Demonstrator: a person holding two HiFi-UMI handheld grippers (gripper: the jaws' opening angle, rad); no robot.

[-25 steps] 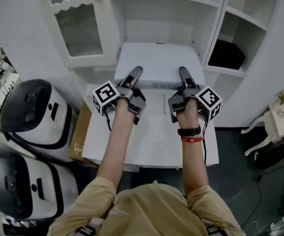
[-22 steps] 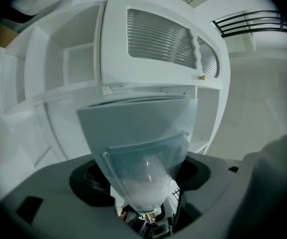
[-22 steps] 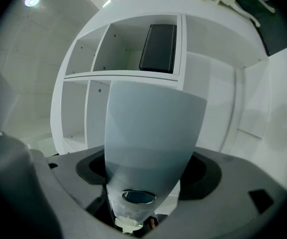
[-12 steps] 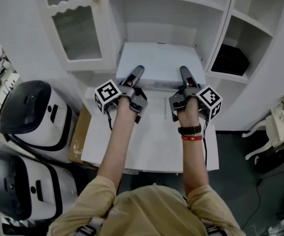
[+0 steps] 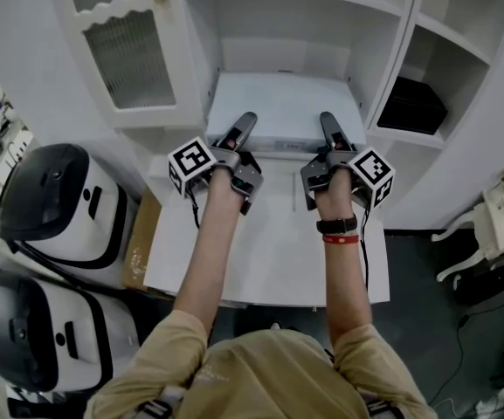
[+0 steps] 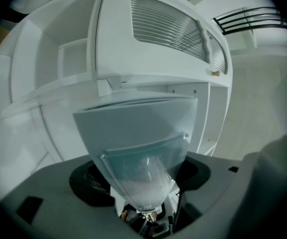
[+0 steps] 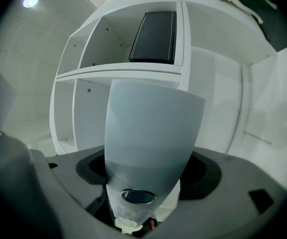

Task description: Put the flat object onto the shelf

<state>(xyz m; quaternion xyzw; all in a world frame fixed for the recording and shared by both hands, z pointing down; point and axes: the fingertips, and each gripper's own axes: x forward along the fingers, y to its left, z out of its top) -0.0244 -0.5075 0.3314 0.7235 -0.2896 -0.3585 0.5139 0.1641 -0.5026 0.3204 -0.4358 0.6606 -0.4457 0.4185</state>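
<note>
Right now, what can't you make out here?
- Flat object: its underside and whatever lies beneath it, head view, covered by the object itself.
- Left gripper, right gripper: lower jaws, head view, under the object.
- Black item: partly behind the cabinet divider; identity unclear.
- Ribbed door: contents blurred by the glass.

Left tool (image 6: 144, 185) gripping pale flat object (image 6: 138, 133), white cabinet (image 6: 71, 68), ribbed door (image 6: 168, 29) behind

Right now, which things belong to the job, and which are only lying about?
Job: flat white box, held by left hand-held gripper and right hand-held gripper; middle shelf.
Lying about: black case in the right compartment; two black-and-white machines; cardboard box.
</note>
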